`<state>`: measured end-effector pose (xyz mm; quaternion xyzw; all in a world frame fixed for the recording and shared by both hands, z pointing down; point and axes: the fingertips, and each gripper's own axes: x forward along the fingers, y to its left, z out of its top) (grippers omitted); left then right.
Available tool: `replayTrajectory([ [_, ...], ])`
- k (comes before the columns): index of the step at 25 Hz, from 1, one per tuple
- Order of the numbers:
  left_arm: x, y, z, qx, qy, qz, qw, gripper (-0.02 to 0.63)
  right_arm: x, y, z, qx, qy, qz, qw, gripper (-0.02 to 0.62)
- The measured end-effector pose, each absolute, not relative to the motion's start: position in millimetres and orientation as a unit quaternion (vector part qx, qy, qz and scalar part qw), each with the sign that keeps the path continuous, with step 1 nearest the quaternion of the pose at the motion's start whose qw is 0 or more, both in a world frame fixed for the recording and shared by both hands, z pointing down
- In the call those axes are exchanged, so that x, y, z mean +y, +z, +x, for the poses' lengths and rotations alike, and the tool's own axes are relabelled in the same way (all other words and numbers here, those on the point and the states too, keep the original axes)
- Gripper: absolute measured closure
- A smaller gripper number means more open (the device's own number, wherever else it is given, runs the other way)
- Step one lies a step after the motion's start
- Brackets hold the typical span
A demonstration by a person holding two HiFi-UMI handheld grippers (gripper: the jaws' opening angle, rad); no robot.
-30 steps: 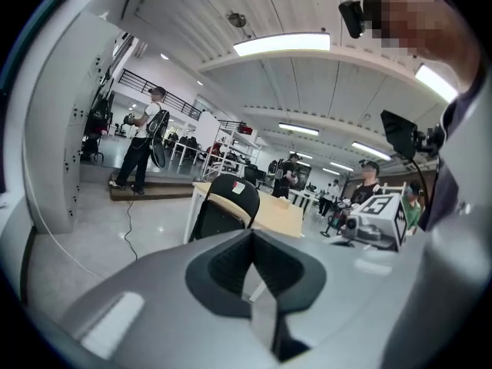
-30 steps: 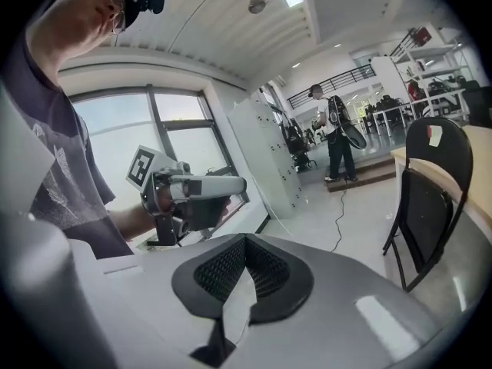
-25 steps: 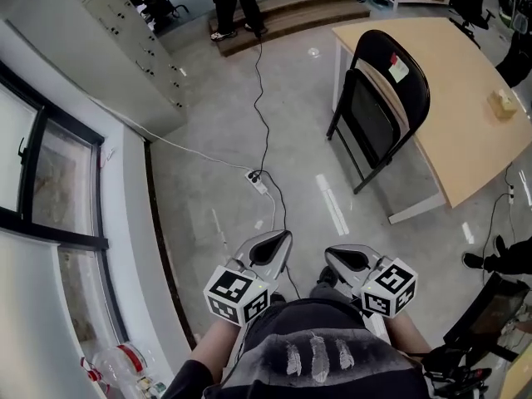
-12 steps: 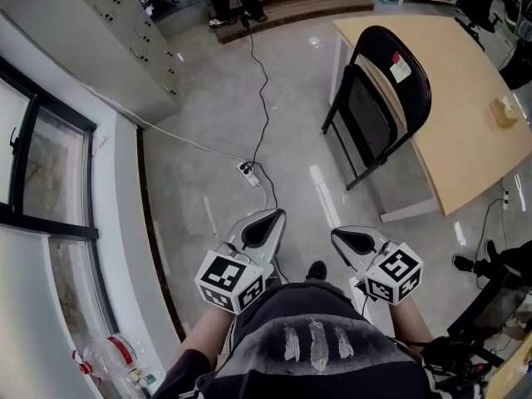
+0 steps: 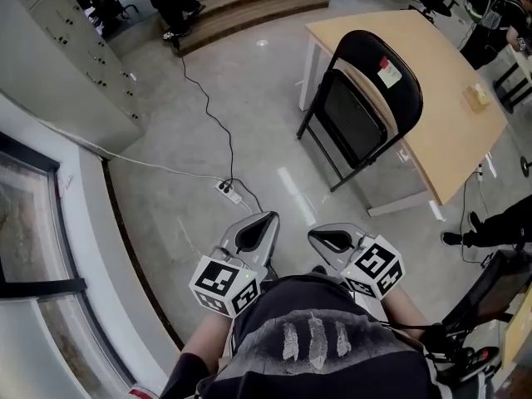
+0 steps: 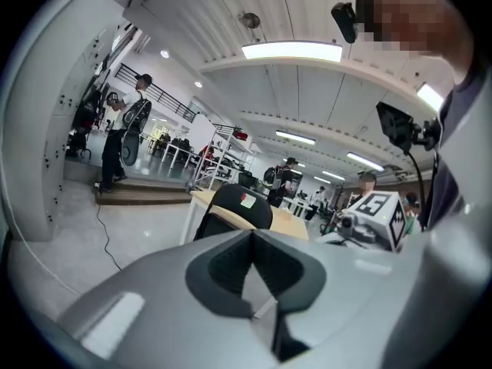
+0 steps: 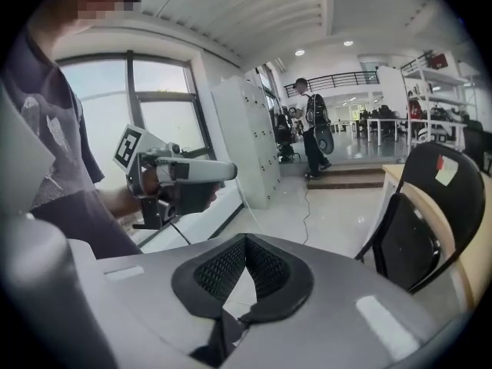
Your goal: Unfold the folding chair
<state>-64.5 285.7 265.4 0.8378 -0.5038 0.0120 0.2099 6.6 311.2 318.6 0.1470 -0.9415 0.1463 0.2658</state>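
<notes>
A black folding chair (image 5: 366, 106) stands folded flat, leaning against the edge of a wooden table (image 5: 432, 98); a small white and red label sits on its backrest. The same chair (image 6: 234, 210) shows ahead in the left gripper view, and at the right edge as the chair (image 7: 430, 221) in the right gripper view. My left gripper (image 5: 259, 224) and right gripper (image 5: 328, 238) are held close to my body, well short of the chair. Both are shut with nothing between the jaws.
A black cable runs over the grey floor to a white power strip (image 5: 229, 191). Grey lockers (image 5: 58, 48) line the left wall beside a window. A person (image 5: 170, 2) stands by wooden steps at the back. Another person's shoe (image 5: 453, 238) is at the right.
I have walked forward and turned: the chair and table have shifted left and nearer in the head view. Both grippers stayed shut near my waist.
</notes>
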Motion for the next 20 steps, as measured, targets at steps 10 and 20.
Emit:
replayTrajectory([
  [10,236,276,-107,-0.424,0.0,0.876,0.231,0.606,286,330,-28,-0.91,0.152,0.222,0.314,0.594],
  [20,176,260,-50,-0.433,0.044,0.876,0.209,0.606,232,330,10,-0.928,0.194,0.205,0.242,0.594],
])
